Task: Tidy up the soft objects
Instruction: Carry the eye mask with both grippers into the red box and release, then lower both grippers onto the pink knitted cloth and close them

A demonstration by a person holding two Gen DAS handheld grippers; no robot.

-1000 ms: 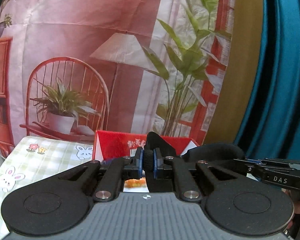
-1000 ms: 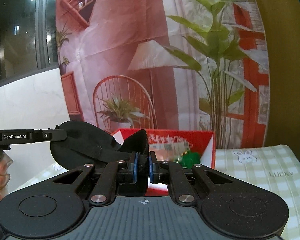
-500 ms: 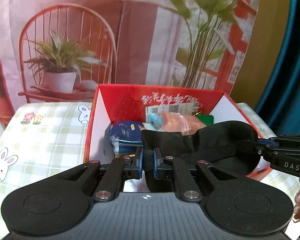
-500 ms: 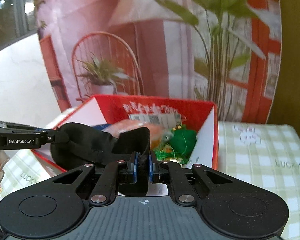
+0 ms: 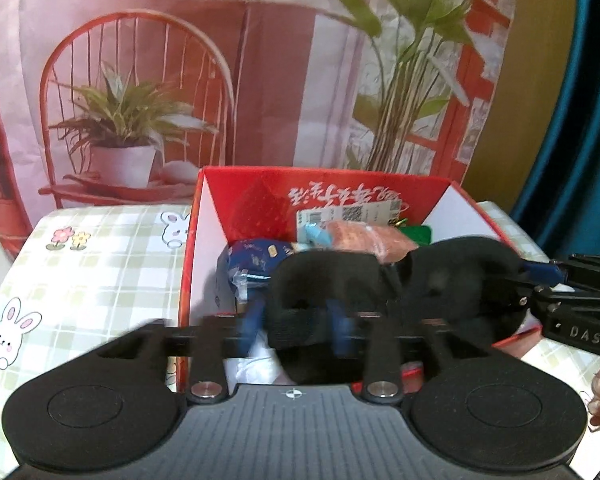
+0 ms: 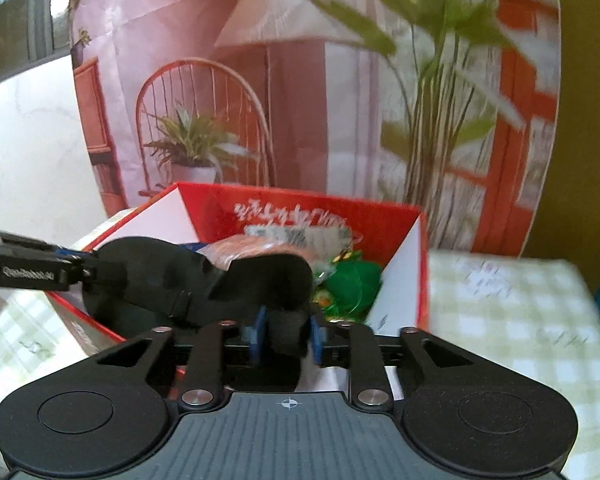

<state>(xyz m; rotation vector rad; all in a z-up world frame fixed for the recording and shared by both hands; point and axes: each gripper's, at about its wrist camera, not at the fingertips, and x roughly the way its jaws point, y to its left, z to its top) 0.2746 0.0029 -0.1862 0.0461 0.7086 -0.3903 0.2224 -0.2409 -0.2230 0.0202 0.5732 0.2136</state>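
only right view shows green item (image 6: 354,284) in box (image 6: 414,248).

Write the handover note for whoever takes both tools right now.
Left tool: jaws opening, one end of the black eye mask between its pads.
Right tool: jaws opening, the mask's other end between them.
The mask hangs over the near part of the red box, which already holds a blue packet, an orange bag and a green item.
Left: let the mask drop in, then withdraw.
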